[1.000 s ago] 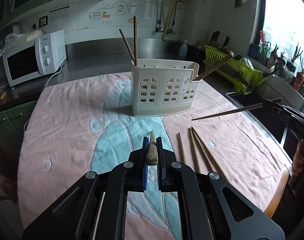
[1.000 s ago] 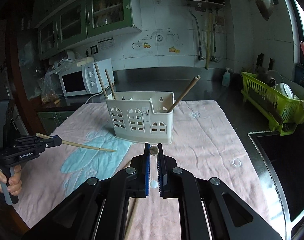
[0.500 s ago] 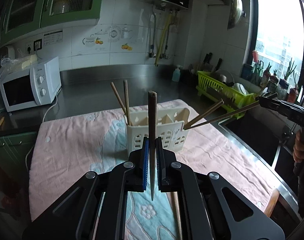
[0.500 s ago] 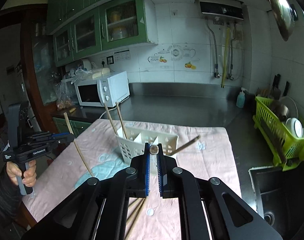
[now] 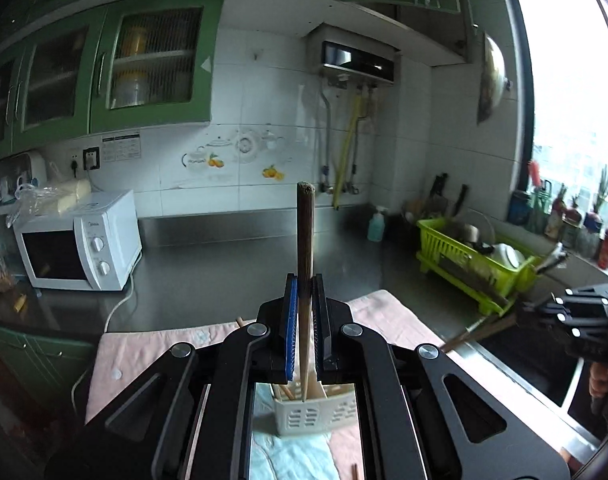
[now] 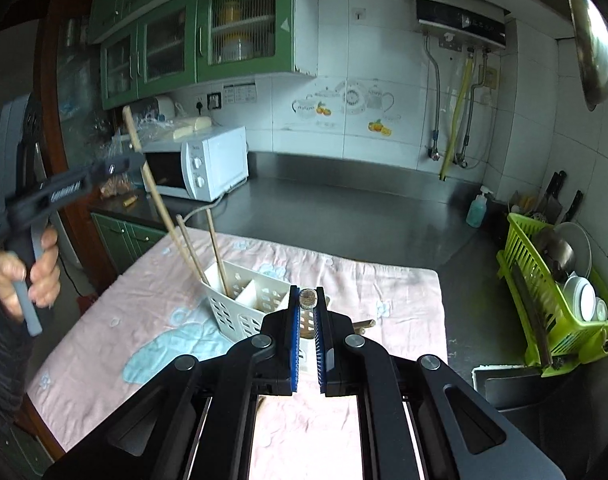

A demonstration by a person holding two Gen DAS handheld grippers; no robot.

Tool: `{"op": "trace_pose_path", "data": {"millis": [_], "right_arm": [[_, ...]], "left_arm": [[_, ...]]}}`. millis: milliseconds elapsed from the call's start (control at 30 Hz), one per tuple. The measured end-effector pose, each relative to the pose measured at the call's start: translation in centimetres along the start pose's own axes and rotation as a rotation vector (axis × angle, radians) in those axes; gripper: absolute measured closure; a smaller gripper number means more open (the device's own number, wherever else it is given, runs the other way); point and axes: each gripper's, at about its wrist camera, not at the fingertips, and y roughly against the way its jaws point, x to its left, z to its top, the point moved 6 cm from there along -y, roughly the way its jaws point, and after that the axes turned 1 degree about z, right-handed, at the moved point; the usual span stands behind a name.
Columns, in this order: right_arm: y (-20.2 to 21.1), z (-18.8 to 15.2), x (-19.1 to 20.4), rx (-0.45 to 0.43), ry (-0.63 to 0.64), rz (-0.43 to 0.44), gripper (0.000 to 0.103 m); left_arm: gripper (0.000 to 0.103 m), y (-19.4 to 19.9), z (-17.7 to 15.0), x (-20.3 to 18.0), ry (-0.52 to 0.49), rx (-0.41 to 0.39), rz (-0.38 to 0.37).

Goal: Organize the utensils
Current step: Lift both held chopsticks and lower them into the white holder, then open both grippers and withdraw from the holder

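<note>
My left gripper (image 5: 303, 304) is shut on a wooden chopstick (image 5: 305, 240) held upright, its tip down in the left end of the cream utensil holder (image 5: 315, 414). The same gripper (image 6: 116, 166) and chopstick (image 6: 154, 192) show at the left of the right wrist view, above the holder (image 6: 240, 304). My right gripper (image 6: 307, 320) is shut on a second chopstick (image 6: 307, 298), seen end-on just above the holder's right part; it also shows at the right of the left wrist view (image 5: 519, 320). Two chopsticks (image 6: 214, 248) stand in the holder's left compartment.
The holder stands on a pink and blue cloth (image 6: 152, 292) on the table. A white microwave (image 6: 208, 164) sits on the steel counter behind. A green dish rack (image 6: 551, 300) stands at the right by the sink. A loose chopstick (image 5: 355, 472) lies on the cloth.
Both grippers rose and tilted over the holder. The left chopstick turned upright and its tip came down into the holder. The right chopstick moved in over the holder's right side.
</note>
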Motion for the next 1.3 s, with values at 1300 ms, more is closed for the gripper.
{"op": "trace_pose_path", "data": {"millis": [1300], "right_arm": [[-0.9, -5.9, 2.9, 0.011, -0.033, 0.002, 0.083]], "left_arm": [[0.071, 2.5, -7.0, 1.0, -0.031, 0.112, 0.048]]}}
